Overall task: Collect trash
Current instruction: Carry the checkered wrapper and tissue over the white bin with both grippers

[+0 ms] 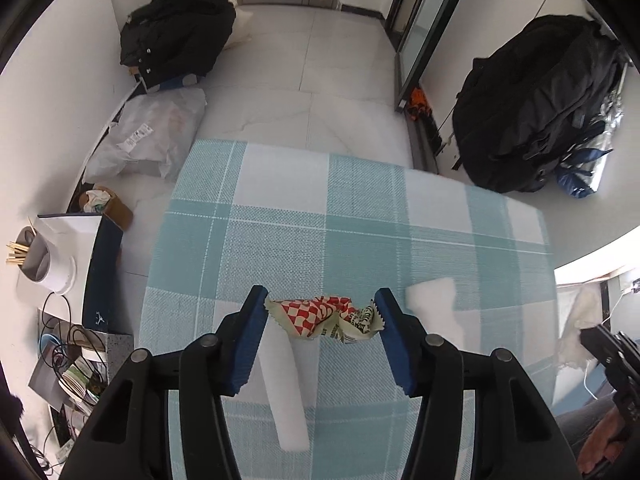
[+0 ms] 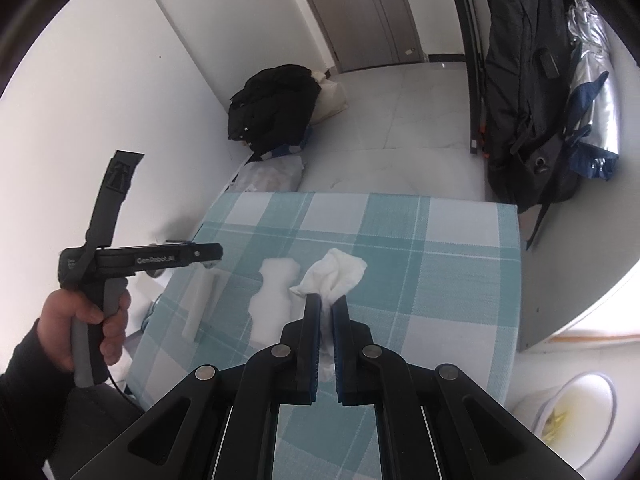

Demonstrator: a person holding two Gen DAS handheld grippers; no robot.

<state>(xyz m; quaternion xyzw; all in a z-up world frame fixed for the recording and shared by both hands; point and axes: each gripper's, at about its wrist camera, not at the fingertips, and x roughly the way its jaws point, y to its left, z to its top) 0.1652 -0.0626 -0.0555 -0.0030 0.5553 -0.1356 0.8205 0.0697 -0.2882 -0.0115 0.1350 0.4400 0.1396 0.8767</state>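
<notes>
Left gripper [image 1: 322,314] clamps wrapper [image 1: 326,316]; right gripper [image 2: 326,304] pinches tissue [image 2: 334,272].

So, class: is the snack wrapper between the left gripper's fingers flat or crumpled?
Crumpled: the wrapper is twisted and creased, spanning the left gripper.

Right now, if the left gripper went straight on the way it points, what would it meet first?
Likely the long white foam strip on the checked tablecloth below: the left gripper already holds the red-checked wrapper between its pads. Depth is unclear.
</notes>
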